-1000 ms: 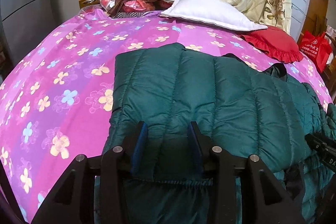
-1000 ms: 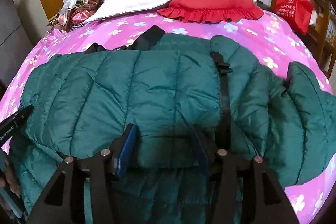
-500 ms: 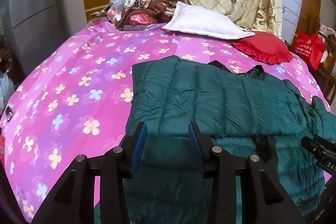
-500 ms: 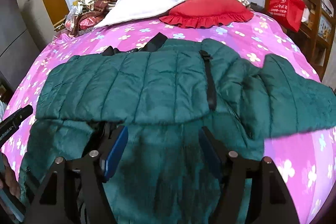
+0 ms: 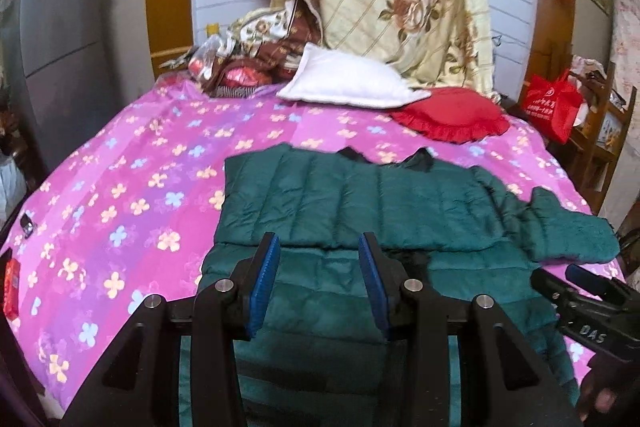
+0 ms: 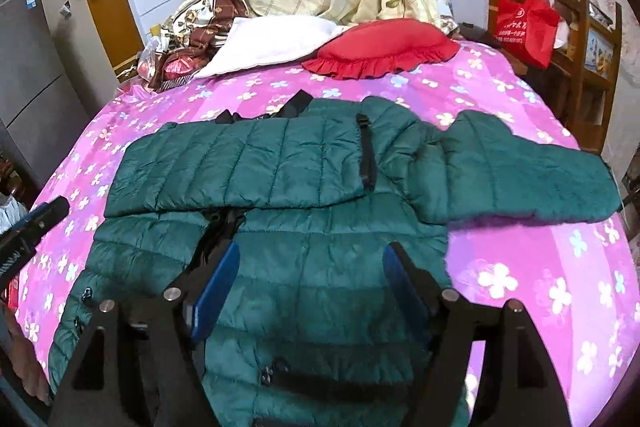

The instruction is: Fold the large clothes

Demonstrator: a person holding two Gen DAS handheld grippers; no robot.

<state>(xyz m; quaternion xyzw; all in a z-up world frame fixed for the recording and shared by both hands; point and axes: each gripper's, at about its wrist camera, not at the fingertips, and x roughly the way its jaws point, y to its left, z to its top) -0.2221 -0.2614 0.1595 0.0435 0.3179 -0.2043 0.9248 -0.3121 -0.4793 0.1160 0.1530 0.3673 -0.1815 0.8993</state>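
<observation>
Hovering above the bed (image 6: 520,275), both tools are empty: the right hand-held gripper (image 6: 308,283) has just been opening and gapes wide, the left hand-held gripper (image 5: 318,275) sits narrower, nothing pinched. The green jacket (image 6: 280,163) lies ahead, half-folded. Best next: tuck in the sleeve (image 6: 520,171) sprawled out to the right.

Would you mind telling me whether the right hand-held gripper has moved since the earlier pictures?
Yes. The right hand-held gripper has backed away from the red pillow and off the green jacket's fold, its jaws just opening with nothing gripped.
</observation>
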